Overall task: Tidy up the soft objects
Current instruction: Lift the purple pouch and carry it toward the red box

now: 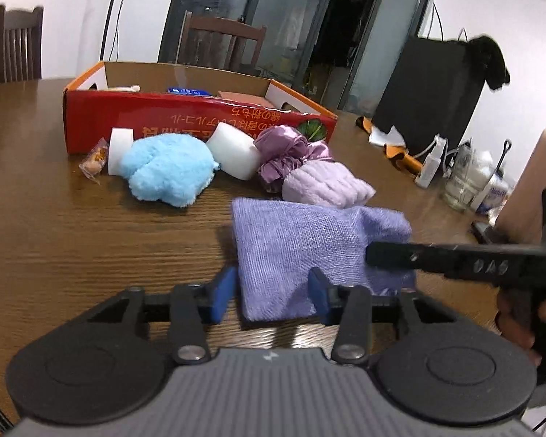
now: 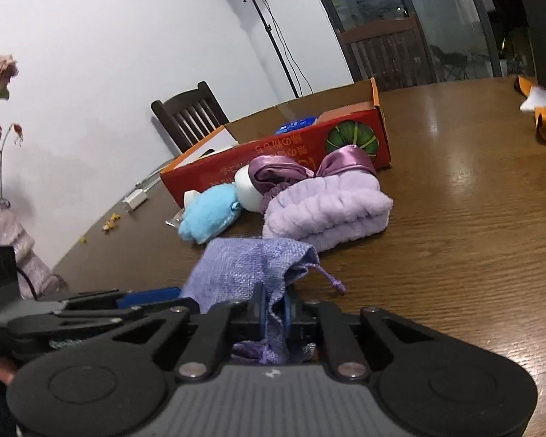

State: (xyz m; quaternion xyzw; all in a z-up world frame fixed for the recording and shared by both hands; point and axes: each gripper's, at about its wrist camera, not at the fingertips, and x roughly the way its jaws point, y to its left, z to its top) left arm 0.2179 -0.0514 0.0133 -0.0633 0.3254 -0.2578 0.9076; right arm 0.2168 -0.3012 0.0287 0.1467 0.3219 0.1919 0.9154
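A purple woven drawstring pouch point(image 1: 302, 247) point(image 2: 244, 269) lies on the wooden table point(image 1: 91, 240). My left gripper point(image 1: 273, 286) straddles its near end, blue pads against both side edges. My right gripper point(image 2: 273, 309) is shut on the pouch's open rim, cloth pinched between its pads; in the left wrist view its black finger point(image 1: 389, 255) reaches in from the right. Beyond lie a blue plush point(image 1: 167, 171) point(image 2: 209, 215), a folded lilac plush cloth point(image 1: 327, 185) point(image 2: 327, 211), a purple satin piece point(image 1: 287, 153) point(image 2: 284, 171) and a white foam block point(image 1: 236, 153) point(image 2: 247, 189).
An open red cardboard box point(image 1: 185, 123) point(image 2: 273, 156) stands behind the soft things, with a white tape roll point(image 1: 118, 149) and a snack packet point(image 1: 94, 160) beside it. A spray bottle point(image 1: 431, 164), a jar point(image 1: 462, 182) and an orange cloth point(image 1: 400, 149) sit right. A flower vase point(image 2: 3, 225) stands left.
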